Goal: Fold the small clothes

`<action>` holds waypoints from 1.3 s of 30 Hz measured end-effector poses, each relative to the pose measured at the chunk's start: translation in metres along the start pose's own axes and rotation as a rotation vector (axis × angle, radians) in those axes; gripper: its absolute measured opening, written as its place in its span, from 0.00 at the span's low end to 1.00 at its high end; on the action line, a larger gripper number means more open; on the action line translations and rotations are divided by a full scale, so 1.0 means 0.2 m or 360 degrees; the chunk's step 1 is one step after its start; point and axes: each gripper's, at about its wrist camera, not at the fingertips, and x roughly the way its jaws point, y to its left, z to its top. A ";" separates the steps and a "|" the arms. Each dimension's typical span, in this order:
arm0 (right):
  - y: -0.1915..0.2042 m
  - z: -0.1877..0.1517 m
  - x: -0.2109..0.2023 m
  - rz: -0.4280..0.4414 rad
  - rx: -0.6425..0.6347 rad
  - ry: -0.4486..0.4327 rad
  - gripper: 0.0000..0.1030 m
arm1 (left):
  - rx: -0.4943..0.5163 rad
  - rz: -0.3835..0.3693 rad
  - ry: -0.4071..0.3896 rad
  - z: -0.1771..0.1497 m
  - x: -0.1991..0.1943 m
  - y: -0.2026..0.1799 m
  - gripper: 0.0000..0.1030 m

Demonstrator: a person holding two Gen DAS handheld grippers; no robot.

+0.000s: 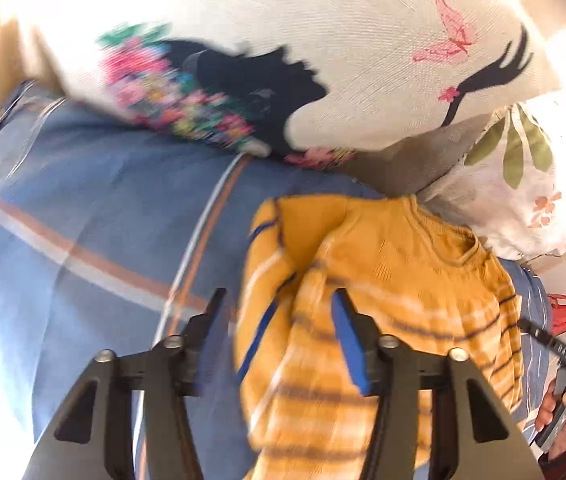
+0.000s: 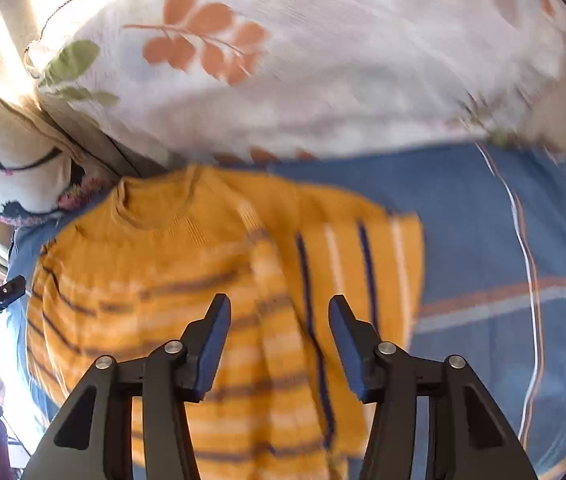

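- While your two grippers hang over the bed, the yellow striped sweater (image 2: pixel 211 280) lies on the blue bedsheet (image 2: pixel 483 232), its neckline toward the pillows at the head edge.
- Your left gripper (image 1: pixel 279 300) has its jaws apart with nothing pressed between the blue pads; the left finger (image 1: pixel 213 320) hangs over bare sheet and the right finger over the knit, so the gap straddles the sweater's left border.
- Your right gripper (image 2: pixel 279 304) is likewise parted and holds nothing; both its fingers (image 2: pixel 215 324) hang over the sweater's body, above the place where a folded-in part with stripes running lengthwise crosses the sideways stripes.
- In the left wrist view the sweater's left side shows a fold too, a sleeve or flap turned inward over the chest; the blur keeps you from telling exactly how the layers lie.
- The cushion with the dark figure and flowers (image 1: pixel 283 60) sits along the head edge, touching the sheet, and the sweater's collar lies just beside its lower corner.
- The white pillow with orange and green leaves (image 2: pixel 283 60) sits beside that cushion along the same edge, near the sweater's shoulder.
- The sheet carries thin white and orange stripes (image 1: pixel 203 240) that cross left of the sweater.
- Each view catches your other hand (image 1: pixel 559 416) at its border, wrapped around the other gripper's handle.
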 end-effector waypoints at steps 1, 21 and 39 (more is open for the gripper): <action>-0.03 -0.06 -0.01 -0.0010 0.0020 0.0016 0.54 | -0.0018 0.0010 0.0022 -0.04 -0.01 0.02 0.52; -0.20 -0.39 0.03 -0.0003 0.0201 0.0117 0.25 | -0.0312 -0.0028 0.0206 -0.35 0.04 0.14 0.28; 0.13 -0.57 -0.21 0.0129 -0.0147 -0.0028 0.49 | -0.0280 0.0241 -0.0034 -0.62 -0.45 0.05 0.61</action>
